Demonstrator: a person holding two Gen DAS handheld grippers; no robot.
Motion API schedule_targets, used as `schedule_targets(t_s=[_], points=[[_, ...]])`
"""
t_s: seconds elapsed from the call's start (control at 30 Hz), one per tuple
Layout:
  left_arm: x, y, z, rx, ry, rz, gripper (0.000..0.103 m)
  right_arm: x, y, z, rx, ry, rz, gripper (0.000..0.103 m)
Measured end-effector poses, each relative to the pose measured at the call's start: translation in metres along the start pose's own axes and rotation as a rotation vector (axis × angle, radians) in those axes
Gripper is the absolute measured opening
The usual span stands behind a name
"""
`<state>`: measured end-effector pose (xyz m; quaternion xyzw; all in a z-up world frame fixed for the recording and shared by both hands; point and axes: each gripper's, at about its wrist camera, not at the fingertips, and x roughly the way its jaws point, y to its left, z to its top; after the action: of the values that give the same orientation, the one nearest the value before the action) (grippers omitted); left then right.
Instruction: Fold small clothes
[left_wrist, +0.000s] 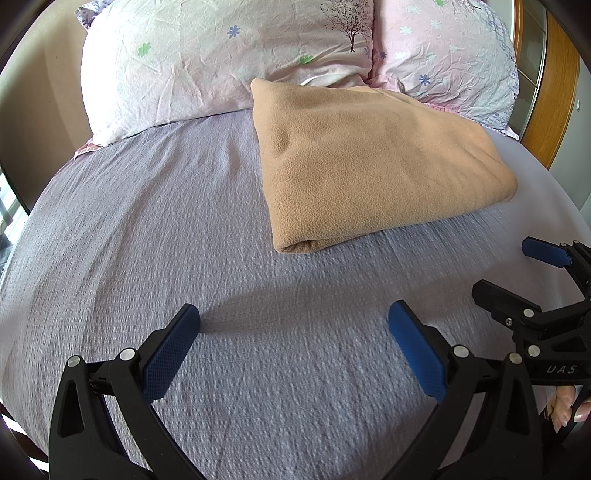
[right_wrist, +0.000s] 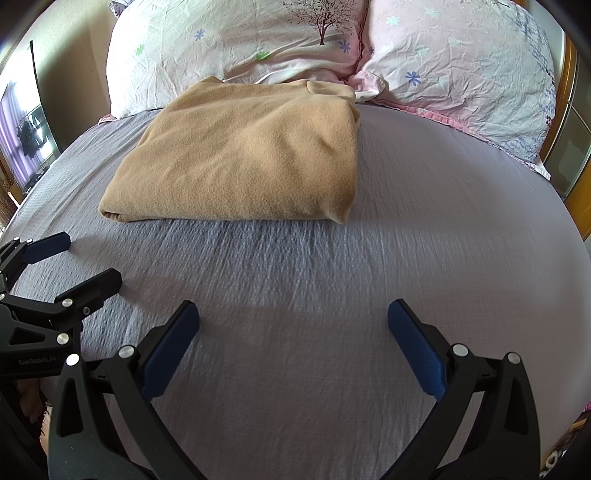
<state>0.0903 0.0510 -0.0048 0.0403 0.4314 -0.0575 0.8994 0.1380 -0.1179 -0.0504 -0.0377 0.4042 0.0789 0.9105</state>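
Note:
A tan fleece garment (left_wrist: 373, 162) lies folded into a thick rectangle on the grey bedspread (left_wrist: 184, 221), its far edge against the pillows. It also shows in the right wrist view (right_wrist: 251, 155). My left gripper (left_wrist: 293, 321) is open and empty, low over the bedspread, well short of the garment. My right gripper (right_wrist: 293, 317) is open and empty, also short of the garment. The right gripper shows at the right edge of the left wrist view (left_wrist: 517, 273), and the left gripper at the left edge of the right wrist view (right_wrist: 85, 258).
Two pink floral pillows (left_wrist: 221, 55) (left_wrist: 450, 48) stand at the head of the bed. A wooden headboard (left_wrist: 561, 85) curves behind them on the right. A window with purple curtains (right_wrist: 22, 136) is far left. The grey bedspread (right_wrist: 424, 240) spreads around the garment.

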Motion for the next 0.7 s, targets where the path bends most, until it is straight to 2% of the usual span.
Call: schedule_targets(t_s=[0.7], points=[[0.0005, 0.0, 0.0005, -0.003, 0.0, 0.001, 0.102, 0.0, 0.0004, 0.0004, 0.001, 0.0, -0.001, 0.101]])
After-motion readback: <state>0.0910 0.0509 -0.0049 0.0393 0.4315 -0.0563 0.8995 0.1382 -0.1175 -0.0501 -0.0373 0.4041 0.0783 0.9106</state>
